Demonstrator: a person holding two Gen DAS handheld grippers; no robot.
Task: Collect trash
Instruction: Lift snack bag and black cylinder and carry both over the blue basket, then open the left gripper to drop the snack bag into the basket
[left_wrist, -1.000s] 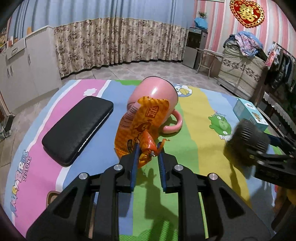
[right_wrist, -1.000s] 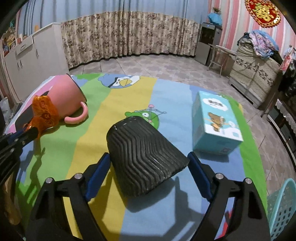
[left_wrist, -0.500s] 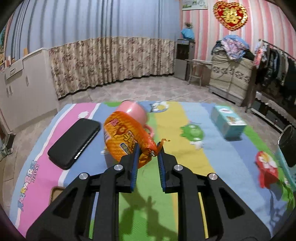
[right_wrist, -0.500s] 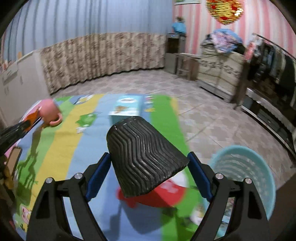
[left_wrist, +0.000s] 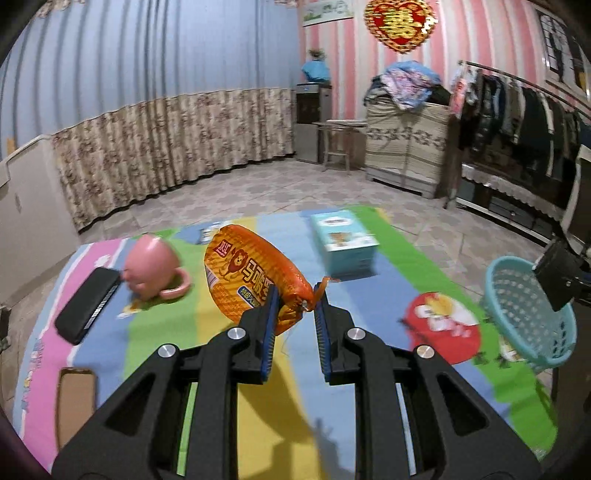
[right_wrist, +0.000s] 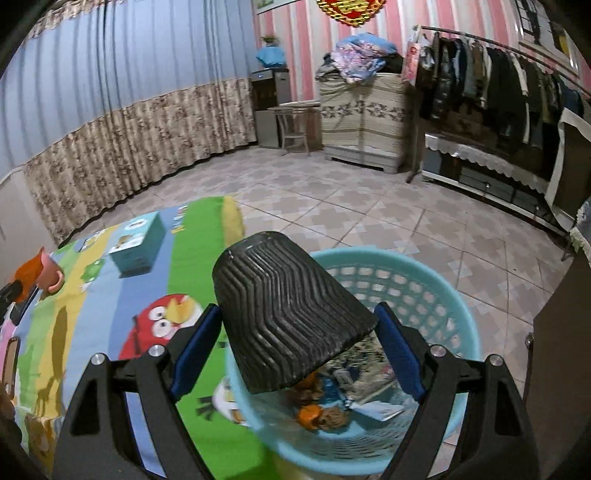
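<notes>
My left gripper (left_wrist: 294, 299) is shut on the crimped end of an orange snack bag (left_wrist: 251, 277) and holds it in the air above the colourful table cloth. My right gripper (right_wrist: 295, 325) is shut on a black ribbed cup (right_wrist: 284, 317) and holds it over the teal trash basket (right_wrist: 439, 295), which has wrappers and scraps inside. The basket also shows at the right in the left wrist view (left_wrist: 524, 314), with the black cup (left_wrist: 559, 278) above its rim.
A pink mug (left_wrist: 149, 266) lies on its side next to a black case (left_wrist: 88, 302) at the left of the cloth. A teal tissue box (left_wrist: 341, 240) stands at the far edge. A cabinet and clothes rack stand at the right.
Both grippers have swung right with their loads. The snack bag was lifted off the mug. The black cup went from above the table to above the basket.
</notes>
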